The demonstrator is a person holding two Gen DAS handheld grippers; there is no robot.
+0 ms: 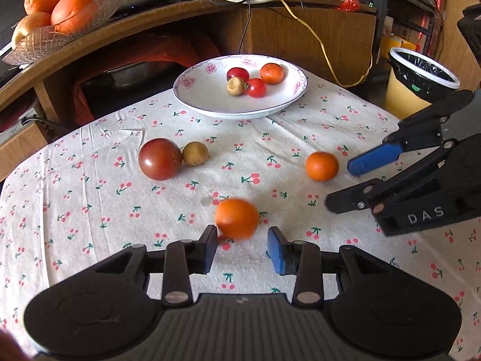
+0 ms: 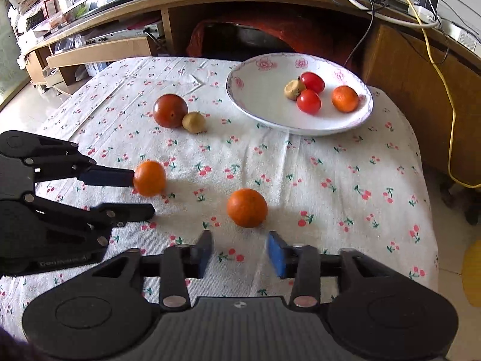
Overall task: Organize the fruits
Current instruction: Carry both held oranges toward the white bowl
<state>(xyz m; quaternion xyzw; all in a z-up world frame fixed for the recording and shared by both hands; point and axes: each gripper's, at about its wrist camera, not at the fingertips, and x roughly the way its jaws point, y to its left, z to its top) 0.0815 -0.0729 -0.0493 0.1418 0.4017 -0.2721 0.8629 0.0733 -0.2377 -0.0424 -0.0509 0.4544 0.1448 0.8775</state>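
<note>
Grippers, left (image 1: 242, 249) and right (image 2: 239, 249), both gaped empty; each faced a loose tangerine (image 1: 237, 218), (image 2: 247, 208); nudged, either might roll.

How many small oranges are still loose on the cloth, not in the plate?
2. One orange sits just ahead of the open left gripper; the other orange lies just ahead of the open right gripper. None look hidden.

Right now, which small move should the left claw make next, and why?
Probably ease the left claw forward, then close. It is open, and the nearest orange sits just ahead of its fingertips, not yet between them. The plate already holds four fruits.
</note>
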